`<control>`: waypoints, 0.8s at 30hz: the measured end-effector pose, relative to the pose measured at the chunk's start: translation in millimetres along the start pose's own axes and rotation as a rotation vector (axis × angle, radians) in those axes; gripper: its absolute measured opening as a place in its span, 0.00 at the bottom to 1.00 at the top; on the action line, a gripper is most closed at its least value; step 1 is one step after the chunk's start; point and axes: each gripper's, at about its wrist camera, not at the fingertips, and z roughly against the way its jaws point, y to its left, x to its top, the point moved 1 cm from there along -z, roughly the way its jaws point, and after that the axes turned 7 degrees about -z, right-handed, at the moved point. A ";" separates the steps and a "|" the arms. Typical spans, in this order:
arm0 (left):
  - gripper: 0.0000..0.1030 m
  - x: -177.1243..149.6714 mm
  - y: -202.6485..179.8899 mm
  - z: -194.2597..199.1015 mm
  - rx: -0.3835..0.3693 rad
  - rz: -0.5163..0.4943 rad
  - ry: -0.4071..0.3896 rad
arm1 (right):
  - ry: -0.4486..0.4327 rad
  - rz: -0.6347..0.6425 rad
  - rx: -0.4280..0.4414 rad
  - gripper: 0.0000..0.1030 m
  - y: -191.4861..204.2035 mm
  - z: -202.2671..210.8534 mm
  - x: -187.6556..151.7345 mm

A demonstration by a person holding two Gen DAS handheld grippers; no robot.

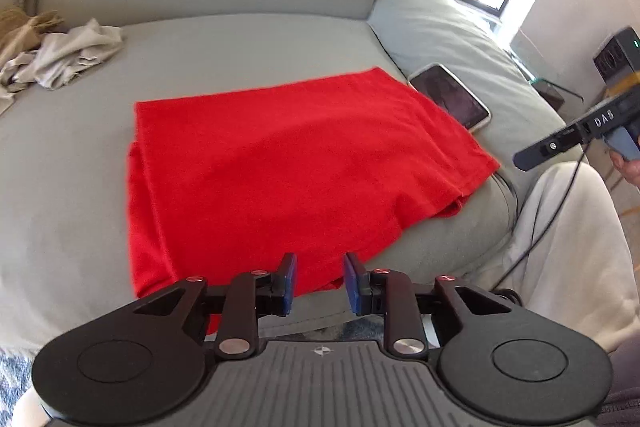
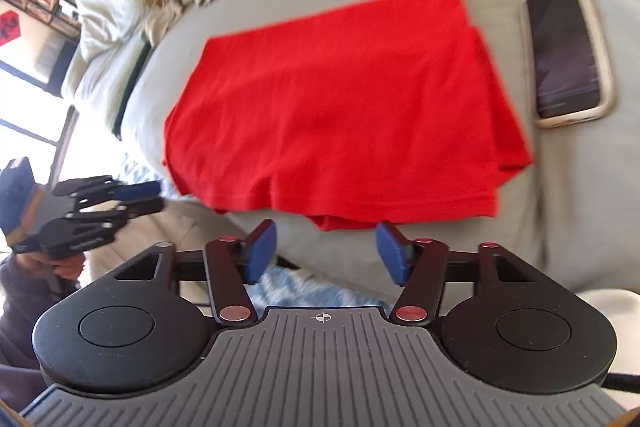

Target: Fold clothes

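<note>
While both claws hang over the front edge of the grey sofa cushion, neither grips anything: the left gripper has its blue pads a modest gap apart, just short of the near hem of the red garment, and the right gripper stands spread wider, its pads on either side of a red fold that pokes out below the hem, with no clear contact. The red garment lies folded into a rough rectangle, flat on the cushion, its layered edges showing along one side. A phone with a dark screen lies just beside it, apart from the cloth. Near the backrest, well apart from the garment, sits a heap of crumpled beige clothes.
</note>
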 end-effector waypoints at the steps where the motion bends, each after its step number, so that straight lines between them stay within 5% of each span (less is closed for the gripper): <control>1: 0.32 0.0 3.5 0.8 0.020 0.042 -0.033 | -0.051 -0.011 -0.007 0.63 -2.0 8.3 -4.5; 3: 0.32 0.1 10.5 2.5 0.061 0.127 -0.098 | -0.142 -0.041 -0.013 0.61 -4.1 6.3 -5.1; 7: 0.31 9.5 -17.9 -33.3 0.067 0.161 -0.160 | -0.275 -0.066 -0.013 0.26 -2.0 -20.2 0.9; 11: 0.29 4.3 -62.7 -85.4 0.101 -0.005 -0.131 | -0.277 -0.027 -0.069 0.26 11.3 -77.5 -1.0; 15: 0.32 -12.8 -88.1 -95.7 0.151 -0.213 0.034 | -0.227 0.120 -0.154 0.35 29.4 -90.0 -25.0; 18: 0.33 -12.1 -71.6 -66.5 0.128 -0.160 0.064 | -0.159 0.146 -0.174 0.44 30.0 -66.9 -37.3; 24: 0.44 11.0 -4.7 -22.1 0.225 0.131 -0.157 | -0.434 0.046 -0.133 0.76 9.8 -7.7 -23.9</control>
